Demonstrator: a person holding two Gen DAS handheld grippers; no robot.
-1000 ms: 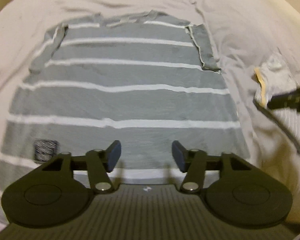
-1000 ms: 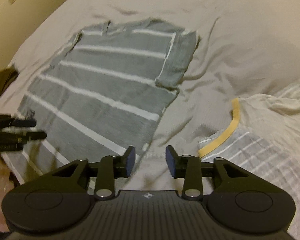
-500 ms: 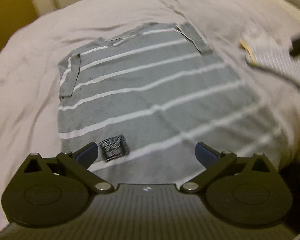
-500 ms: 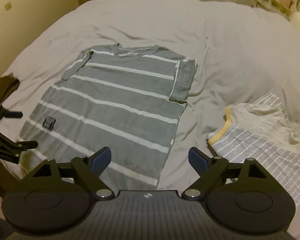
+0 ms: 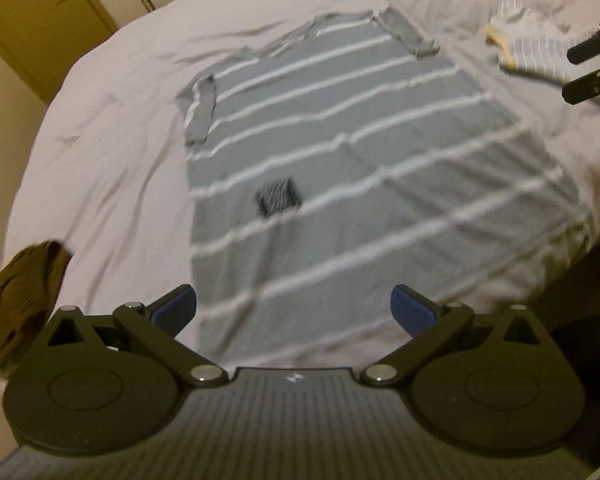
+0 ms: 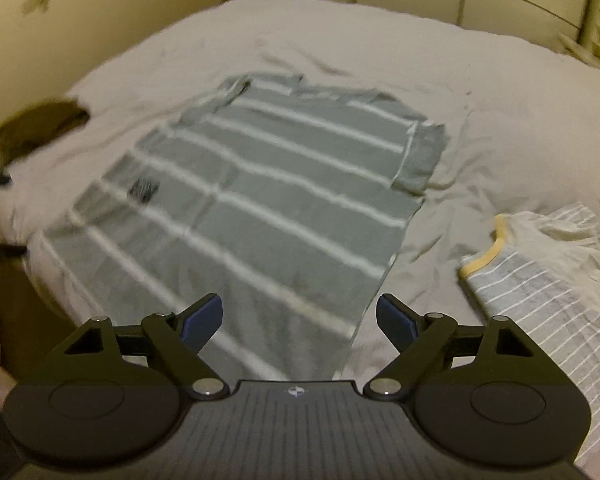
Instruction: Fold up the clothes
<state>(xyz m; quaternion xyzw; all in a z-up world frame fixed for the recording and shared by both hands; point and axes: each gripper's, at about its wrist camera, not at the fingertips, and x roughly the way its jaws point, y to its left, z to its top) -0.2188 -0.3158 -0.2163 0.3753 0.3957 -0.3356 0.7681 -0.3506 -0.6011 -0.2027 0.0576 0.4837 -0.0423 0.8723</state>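
A grey T-shirt with white stripes (image 5: 340, 168) (image 6: 268, 200) lies spread flat on the bed (image 5: 112, 128) (image 6: 440, 60), collar toward the far side and hem at the near edge, where it hangs slightly over. Both short sleeves are folded inward onto the body. A small dark patch (image 5: 278, 197) (image 6: 143, 190) sits on the shirt's lower part, toward its left side. The fabric looks smooth, though the nearer stripes are blurred.

The left gripper (image 5: 294, 312) hovers above the hem near the bed's near edge, its jaws spread wide and holding nothing. The right gripper (image 6: 300, 322) hangs over the hem's right corner, its jaws likewise wide apart and empty; its dark fingers (image 5: 588, 80) show at the right edge of the left camera's view.

To the right of the shirt, apart from it, a pale striped garment with a yellow trim (image 5: 540, 48) (image 6: 540, 264) lies rumpled on the sheet. At the bed's left edge sits a dark brown bundle of cloth (image 5: 20, 296) (image 6: 40, 128). Beyond the bed are cream walls and a cupboard door (image 5: 40, 12).
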